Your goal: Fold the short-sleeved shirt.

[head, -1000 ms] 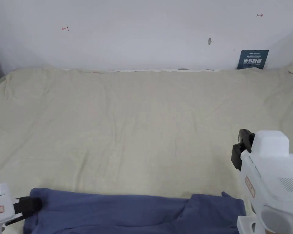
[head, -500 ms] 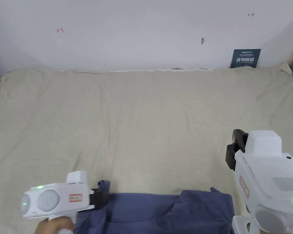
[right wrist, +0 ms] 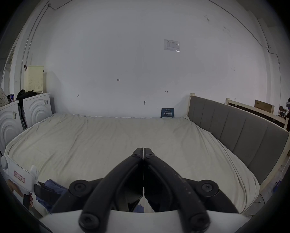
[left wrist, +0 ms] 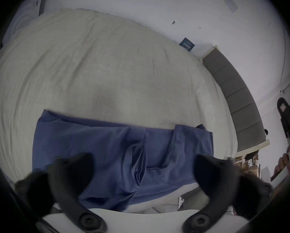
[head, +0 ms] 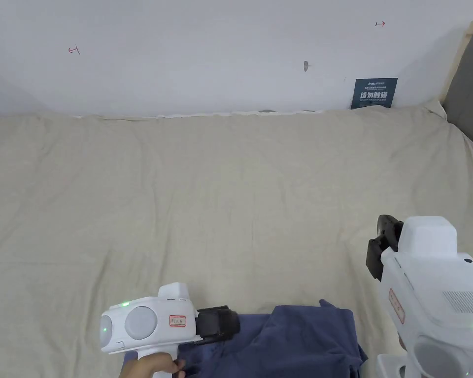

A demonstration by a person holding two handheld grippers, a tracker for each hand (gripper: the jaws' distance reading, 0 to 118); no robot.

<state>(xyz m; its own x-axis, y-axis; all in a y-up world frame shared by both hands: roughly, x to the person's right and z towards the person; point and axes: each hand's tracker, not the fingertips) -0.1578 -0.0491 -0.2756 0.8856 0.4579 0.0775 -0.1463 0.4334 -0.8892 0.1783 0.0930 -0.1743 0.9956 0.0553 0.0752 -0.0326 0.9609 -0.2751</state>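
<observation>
Shirt: blue short-sleeved shirt (head: 299, 339) lies bunched at the near edge of the bed (head: 230, 197), right of centre in the head view; folds run across its middle.
Shirt, left gripper view: the cloth (left wrist: 117, 152) spreads wide under the camera, with a deep crease near its centre and a sleeve corner turned up at the far right edge.
Shirt, right gripper view: a small blue patch (right wrist: 56, 188) low at the left, beside the other tool.
Left gripper: (head: 225, 322) over the shirt's left end, pointing right; a hand (head: 154, 365) holds its grip. In its own view (left wrist: 143, 167) the jaws stand wide apart, nothing between them, cloth below.
Right gripper: (head: 381, 241) held off the bed's right side, well apart from the shirt. In its own view (right wrist: 143, 150) the jaws meet tip to tip, pinching nothing.
Surroundings: grey headboard (right wrist: 233, 130) at the bed's right; dark sign (head: 373, 92) on the white wall (head: 206, 54).
Change, half a second back: left gripper has travelled right along the near edge; the shirt's left end, then stretched farther left, now sits gathered toward the right. Right gripper holds about the same place.
</observation>
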